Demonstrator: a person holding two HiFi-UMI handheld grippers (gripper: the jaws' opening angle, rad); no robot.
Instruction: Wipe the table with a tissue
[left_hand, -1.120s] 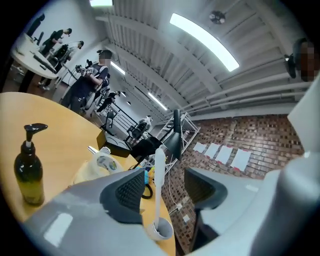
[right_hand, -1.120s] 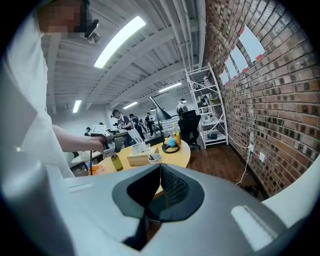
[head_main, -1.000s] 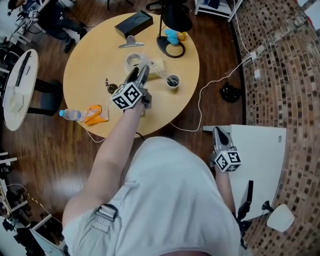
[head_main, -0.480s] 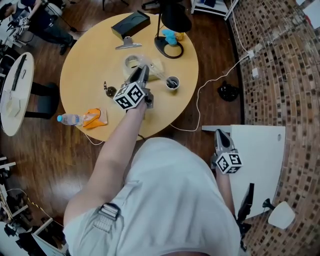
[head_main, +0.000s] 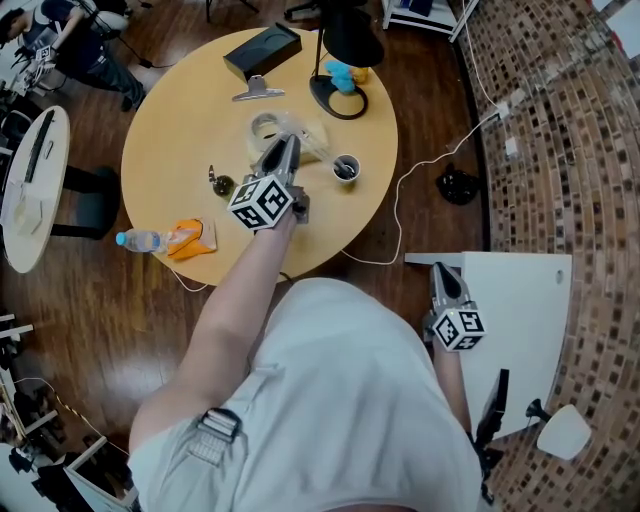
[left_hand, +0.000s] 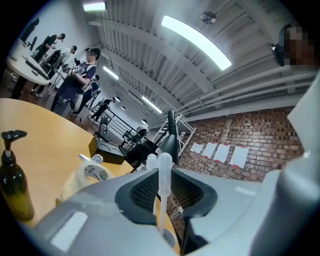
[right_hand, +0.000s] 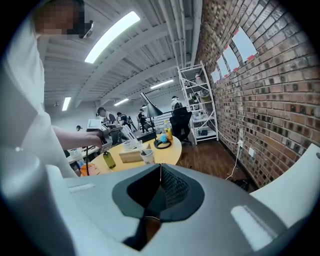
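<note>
A tan tissue box (head_main: 310, 133) (right_hand: 131, 155) sits mid-table on the round yellow table (head_main: 180, 120), next to a tape roll (head_main: 265, 125) (left_hand: 93, 172). My left gripper (head_main: 284, 152) (left_hand: 159, 165) reaches level over the box. Its jaws are closing, and a thin white strip of tissue (left_hand: 159, 192) stands pinched between them. My right gripper (head_main: 441, 274) (right_hand: 160, 172) hangs off to the right over a white tabletop (head_main: 520, 300). It is shut with nothing in it.
Also on the table are a paper cup (head_main: 346, 166), a dark pump bottle (head_main: 221, 184) (left_hand: 12, 182), a black lamp (head_main: 340, 95), a black case (head_main: 262, 48), a water bottle (head_main: 140, 239) and an orange wrapper (head_main: 190, 236). A white cable (head_main: 420, 170) trails over the floor. People stand in the background.
The left jaws stood wide apart a second ago and have drawn together over the tissue box. Neither hand has shifted much.
</note>
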